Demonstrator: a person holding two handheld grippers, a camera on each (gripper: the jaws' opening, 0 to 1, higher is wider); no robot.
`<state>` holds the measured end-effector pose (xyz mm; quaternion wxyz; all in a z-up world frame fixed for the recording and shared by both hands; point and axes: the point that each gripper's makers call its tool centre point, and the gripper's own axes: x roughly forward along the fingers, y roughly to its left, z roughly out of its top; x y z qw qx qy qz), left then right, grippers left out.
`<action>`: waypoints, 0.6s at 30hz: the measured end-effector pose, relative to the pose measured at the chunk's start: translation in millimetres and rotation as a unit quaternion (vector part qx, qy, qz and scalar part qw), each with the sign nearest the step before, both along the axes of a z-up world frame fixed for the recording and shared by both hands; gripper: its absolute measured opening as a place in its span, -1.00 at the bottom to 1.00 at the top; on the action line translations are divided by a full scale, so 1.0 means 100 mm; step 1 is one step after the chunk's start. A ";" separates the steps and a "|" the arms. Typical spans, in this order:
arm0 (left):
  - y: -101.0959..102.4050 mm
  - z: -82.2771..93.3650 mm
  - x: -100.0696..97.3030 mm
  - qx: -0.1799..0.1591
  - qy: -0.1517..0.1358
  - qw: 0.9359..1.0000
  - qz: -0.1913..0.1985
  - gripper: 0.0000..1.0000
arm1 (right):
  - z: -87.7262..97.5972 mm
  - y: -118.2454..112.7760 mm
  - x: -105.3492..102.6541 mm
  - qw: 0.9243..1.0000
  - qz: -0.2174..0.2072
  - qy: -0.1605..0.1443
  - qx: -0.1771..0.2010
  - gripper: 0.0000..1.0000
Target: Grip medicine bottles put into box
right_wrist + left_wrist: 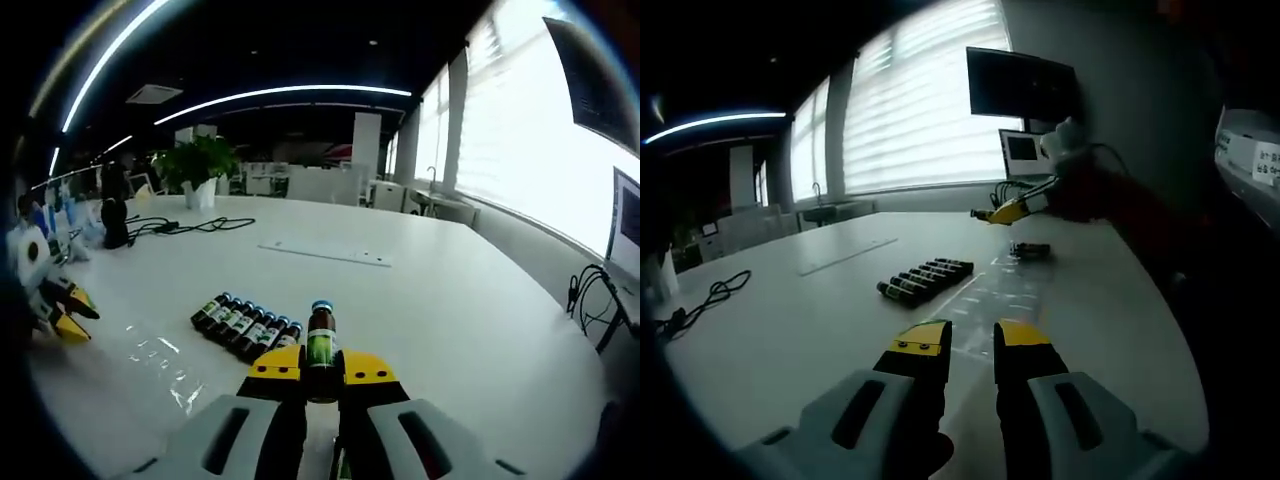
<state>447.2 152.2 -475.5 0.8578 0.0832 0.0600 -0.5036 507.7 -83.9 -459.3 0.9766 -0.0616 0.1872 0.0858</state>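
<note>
Your right gripper [322, 372] is clamped on one medicine bottle [320, 345], held upright above the white table [450, 310]. Your left gripper [973, 342] has its jaws apart with nothing between them. Count-wise, I get about seven bottles in the row of bottles [246, 324] lying side by side just ahead, though the far end is hard to count. A clear plastic tray [1002, 297] sits right beside that row, contents hard to make out. Further off you've got a black cable [190, 226], a potted plant [198, 165] and a monitor [1022, 150].
</note>
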 end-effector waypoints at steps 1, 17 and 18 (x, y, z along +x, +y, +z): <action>0.00 0.00 0.00 0.000 0.000 1.000 -0.001 -0.78 | -0.01 0.00 -0.01 1.000 -0.001 0.001 -0.001 -0.85; 0.01 -0.01 0.01 0.002 0.000 1.000 0.002 -0.78 | -0.12 -0.06 -0.18 1.000 -0.011 0.006 0.007 -0.85; 0.00 -0.01 0.01 0.002 0.000 1.000 0.002 -0.78 | -0.12 -0.06 -0.19 1.000 -0.011 0.007 0.008 -0.85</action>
